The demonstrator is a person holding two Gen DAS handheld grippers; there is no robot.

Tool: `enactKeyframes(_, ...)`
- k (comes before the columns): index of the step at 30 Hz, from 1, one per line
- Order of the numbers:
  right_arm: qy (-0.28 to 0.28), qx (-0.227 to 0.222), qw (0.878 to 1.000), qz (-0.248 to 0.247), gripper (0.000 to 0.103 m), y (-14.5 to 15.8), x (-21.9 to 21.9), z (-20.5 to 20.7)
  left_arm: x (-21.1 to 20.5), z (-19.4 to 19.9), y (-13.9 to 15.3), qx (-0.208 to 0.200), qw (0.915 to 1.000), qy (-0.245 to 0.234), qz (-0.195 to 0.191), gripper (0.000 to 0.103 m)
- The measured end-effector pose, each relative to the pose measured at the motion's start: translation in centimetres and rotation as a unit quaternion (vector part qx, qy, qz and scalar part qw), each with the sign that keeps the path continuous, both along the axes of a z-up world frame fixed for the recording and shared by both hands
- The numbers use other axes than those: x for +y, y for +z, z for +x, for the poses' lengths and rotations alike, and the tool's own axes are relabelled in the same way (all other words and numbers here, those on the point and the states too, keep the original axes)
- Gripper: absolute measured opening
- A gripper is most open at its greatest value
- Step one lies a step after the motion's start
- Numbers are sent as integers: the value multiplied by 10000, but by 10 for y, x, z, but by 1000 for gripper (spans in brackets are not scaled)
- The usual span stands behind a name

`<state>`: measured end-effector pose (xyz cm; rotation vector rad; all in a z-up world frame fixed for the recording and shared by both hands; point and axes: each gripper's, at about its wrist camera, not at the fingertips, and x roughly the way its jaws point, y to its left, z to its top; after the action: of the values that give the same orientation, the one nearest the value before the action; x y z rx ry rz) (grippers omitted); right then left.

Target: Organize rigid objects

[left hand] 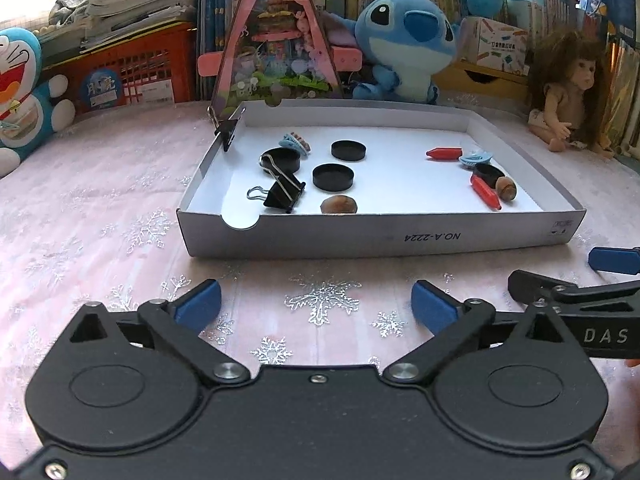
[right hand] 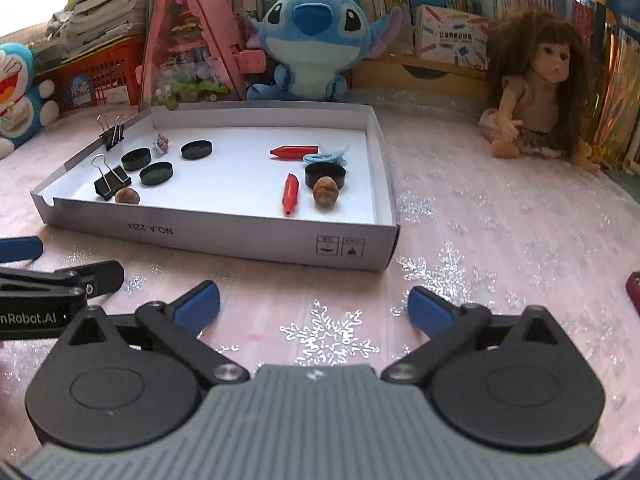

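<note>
2 open grippers, left gripper (left hand: 316, 300) and right gripper (right hand: 314, 300), flank bare cloth (left hand: 320, 276); tray (left hand: 360, 236) ahead.

Shiny things and soft things

The cardboard tray (left hand: 400, 236) looks smooth and dull, the binder clip (left hand: 285, 194) has shiny metal handles, the tablecloth (right hand: 500, 220) glitters.

The left gripper (left hand: 316, 304) stands wide open over the snowflake tablecloth (left hand: 80, 208), nothing between its blue pads. At twelve o'clock lies the white box lid (left hand: 380, 236); inside, black caps (left hand: 333, 177), a binder clip (left hand: 282, 194), red crayons (left hand: 485, 192).
</note>
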<state>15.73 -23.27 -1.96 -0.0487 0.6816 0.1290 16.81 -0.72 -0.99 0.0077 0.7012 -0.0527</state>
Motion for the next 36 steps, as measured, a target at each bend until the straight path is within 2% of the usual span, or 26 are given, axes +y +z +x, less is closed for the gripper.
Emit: enactKeyframes(36, -23, 39, 10000, 89, 103, -2, -2, 1, -1, 1, -1, 3, 10000, 4, 15, 103)
